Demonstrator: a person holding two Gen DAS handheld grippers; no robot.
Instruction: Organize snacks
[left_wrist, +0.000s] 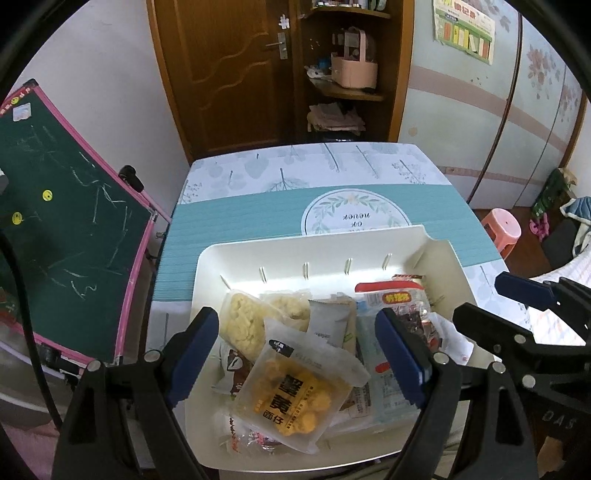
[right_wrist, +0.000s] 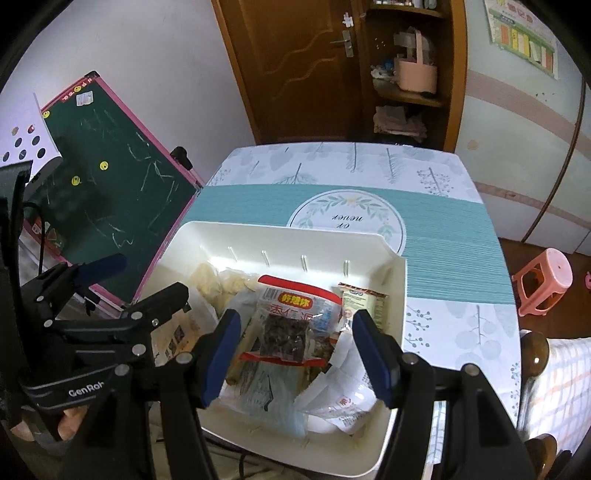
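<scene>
Nearest: two hand-held grippers, both hanging over the bin with blue pads spread apart and nothing clamped between them: left hand-held gripper (left_wrist: 295, 354), right hand-held gripper (right_wrist: 295, 350).

Below them: one white plastic bin (left_wrist: 207, 280) on the tabletop (right_wrist: 458, 258), holding a loose heap of snack packets, perhaps ten, though overlap hides the exact count. Uppermost are one clear packet of orange pieces (left_wrist: 295, 391) with black print, two pale yellow crumbly packets (left_wrist: 242, 325), and one red-trimmed packet with dark filling (right_wrist: 291, 325).

Left of the tabletop: one green chalkboard (left_wrist: 66, 236), pink-framed. Right: one pink stool (right_wrist: 543, 280). Farthest: one wooden door (right_wrist: 295, 66) and shelves.
</scene>
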